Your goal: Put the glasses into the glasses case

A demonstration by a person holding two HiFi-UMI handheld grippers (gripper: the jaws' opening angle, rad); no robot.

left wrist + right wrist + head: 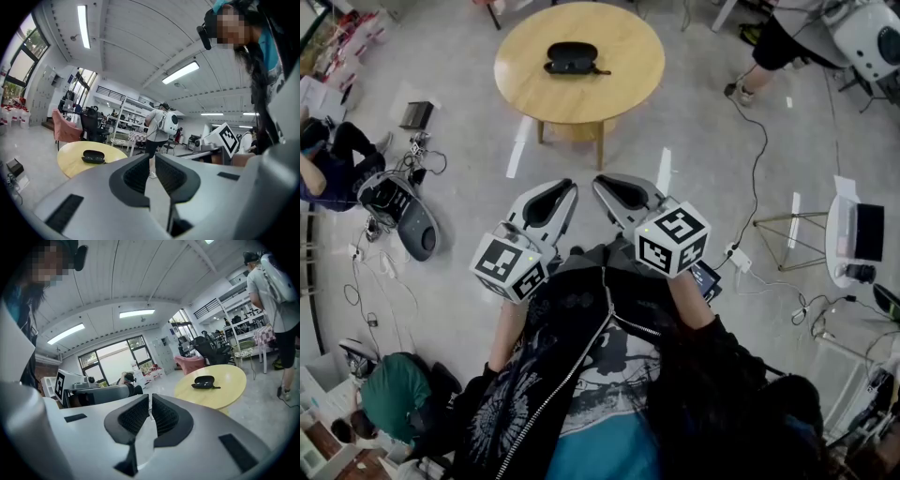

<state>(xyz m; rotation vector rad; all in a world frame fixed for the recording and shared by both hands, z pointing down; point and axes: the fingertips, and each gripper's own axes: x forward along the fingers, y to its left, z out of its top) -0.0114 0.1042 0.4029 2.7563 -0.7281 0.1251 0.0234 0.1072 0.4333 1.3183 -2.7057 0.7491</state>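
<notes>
Glasses case (571, 56) sits on round tabletop (623, 33), well ahead of both claws. Right claw (150, 398) pressed together, empty. Left claw (152, 159) a slit apart, empty. Whether the glasses lie inside the case: too far to tell.

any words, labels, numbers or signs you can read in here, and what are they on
No text can be read in any view.
Left marker cube and right marker cube: black-and-white square patterns only, no letters or digits.
Glasses case on the round table: no print shows.
Boxes and gear on the floor: too small to read.
</notes>
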